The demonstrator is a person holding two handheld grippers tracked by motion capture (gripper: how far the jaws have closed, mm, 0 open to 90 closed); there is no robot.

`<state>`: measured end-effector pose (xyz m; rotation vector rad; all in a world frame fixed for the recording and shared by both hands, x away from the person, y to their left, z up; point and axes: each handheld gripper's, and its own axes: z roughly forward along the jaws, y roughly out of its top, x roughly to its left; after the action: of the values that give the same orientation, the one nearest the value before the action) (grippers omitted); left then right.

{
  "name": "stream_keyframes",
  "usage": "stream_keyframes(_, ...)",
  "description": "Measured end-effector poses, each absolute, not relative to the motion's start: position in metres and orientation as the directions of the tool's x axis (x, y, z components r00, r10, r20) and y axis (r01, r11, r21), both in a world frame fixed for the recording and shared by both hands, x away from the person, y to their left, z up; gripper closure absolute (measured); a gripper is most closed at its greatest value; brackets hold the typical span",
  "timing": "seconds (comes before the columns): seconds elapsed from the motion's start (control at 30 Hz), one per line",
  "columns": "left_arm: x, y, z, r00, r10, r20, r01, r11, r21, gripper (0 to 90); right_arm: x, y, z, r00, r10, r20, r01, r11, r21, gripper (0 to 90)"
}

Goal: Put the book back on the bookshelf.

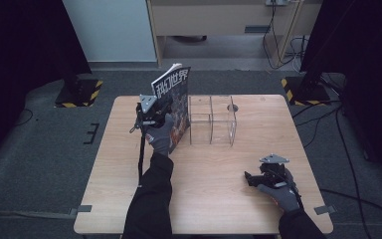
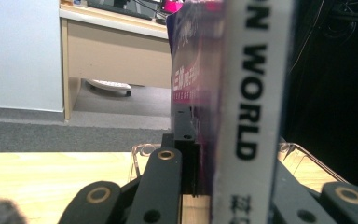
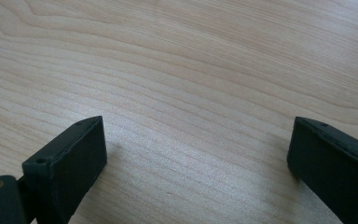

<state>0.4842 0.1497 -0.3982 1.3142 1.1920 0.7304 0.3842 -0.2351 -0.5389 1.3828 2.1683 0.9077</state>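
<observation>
A magazine [image 1: 175, 102] with a dark cover and white characters stands upright, tilted slightly, just left of a clear plastic divided holder [image 1: 212, 120]. My left gripper [image 1: 155, 110] is shut on the magazine's spine side. In the left gripper view the white spine [image 2: 251, 107] reads "WORLD" and sits pinched between the black jaws, with the clear holder's rim [image 2: 142, 150] behind. My right gripper [image 1: 252, 178] rests low on the table at the front right, open, with bare wood between its fingers [image 3: 70, 161].
The wooden table [image 1: 209, 199] has tape tabs at its front corners. Dark stands with yellow-black bases [image 1: 79, 92] flank the far side. A desk [image 2: 116, 51] and cables lie beyond on grey carpet.
</observation>
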Motion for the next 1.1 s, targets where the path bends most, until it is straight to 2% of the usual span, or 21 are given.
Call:
stream_keyframes(0.5,0.485,0.150,-0.407,0.300,0.923,-0.242,0.175,0.196,0.965,81.6,0.384,-0.235,-0.539,-0.420,0.907,0.005,0.639,0.292,0.711,4.7)
stream_keyframes(1.1,0.477,0.150,-0.434,0.327,0.897,-0.298,0.178,0.251,0.951,80.9,0.385,-0.235,-0.539,-0.421,0.907,0.000,0.637,0.295,0.712,4.8)
